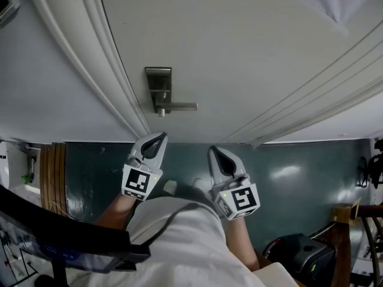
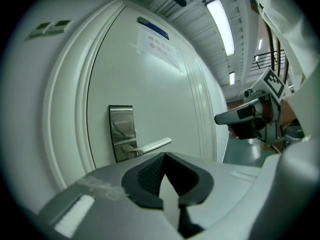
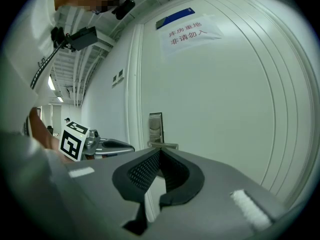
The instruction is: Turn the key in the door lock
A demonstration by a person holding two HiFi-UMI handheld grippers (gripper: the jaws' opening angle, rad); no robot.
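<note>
White door (image 1: 239,40) is filling most of the head view, with dark green floor (image 1: 299,178) running along below it. Door frame mouldings are curving down on both sides.

Paper notice (image 3: 192,33) is hanging high on the door, with a blue strip above it.

Both grippers are pointing at the door, side by side and apart from each other, neither one touching it.
- Left gripper (image 1: 159,136): I am reading its jaws as closed, tips meeting, nothing between them. It is sitting just below the lock.
- Right gripper (image 1: 213,150): jaws are likewise pressing tip to tip, gripping nothing. It is sitting further right, past the end of the handle.

Lock plate (image 1: 158,85) is showing as a brushed metal rectangle near the door's left edge, upright, above and ahead of the left gripper.

Lever handle (image 1: 178,106) is sticking out level from the foot of the plate, pointing right.

Key: too small for me to make out on the plate from any view.
</note>
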